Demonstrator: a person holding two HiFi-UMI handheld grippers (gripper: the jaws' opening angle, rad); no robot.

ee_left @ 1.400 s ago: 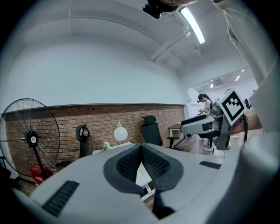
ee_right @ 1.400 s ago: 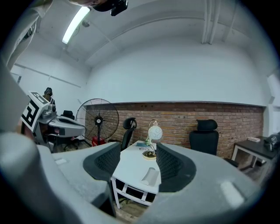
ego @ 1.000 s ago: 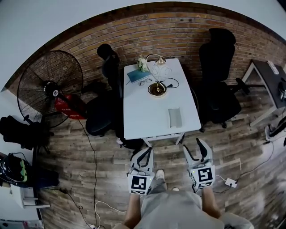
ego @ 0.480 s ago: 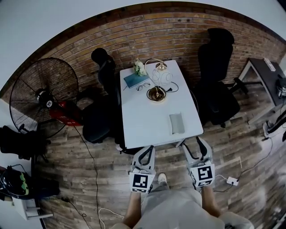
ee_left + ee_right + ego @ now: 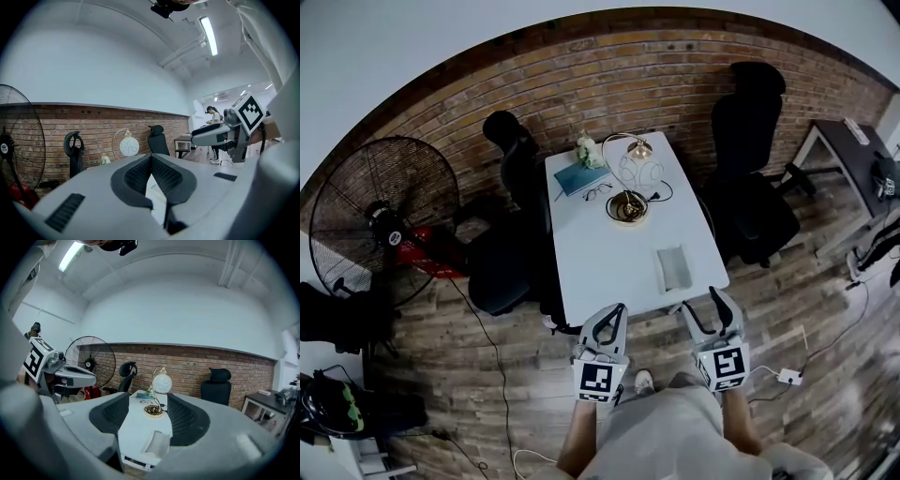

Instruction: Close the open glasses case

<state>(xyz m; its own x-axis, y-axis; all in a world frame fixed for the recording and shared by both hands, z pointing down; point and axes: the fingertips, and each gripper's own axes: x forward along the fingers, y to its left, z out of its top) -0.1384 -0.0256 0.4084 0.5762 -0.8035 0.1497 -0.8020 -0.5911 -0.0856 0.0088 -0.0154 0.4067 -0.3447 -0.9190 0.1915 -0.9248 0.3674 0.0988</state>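
The open glasses case (image 5: pixel 673 268) lies near the tabletop's (image 5: pixel 600 253) near right corner, ahead of the right gripper (image 5: pixel 701 302), whose jaws are spread and empty. The left gripper (image 5: pixel 615 313) has its jaws clenched on nothing. Pressing the lid unbraced could skid the case off the edge. One case, one lamp (image 5: pixel 628 187), one pair of glasses (image 5: pixel 598 192), two chairs (image 5: pixel 755 187)

Grey glasses case (image 5: pixel 673 268), open, on table

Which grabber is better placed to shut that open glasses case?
Probably the right gripper: the glasses case lies on the table just ahead of it, framed between its open jaws. The left gripper is farther aside, jaws together.
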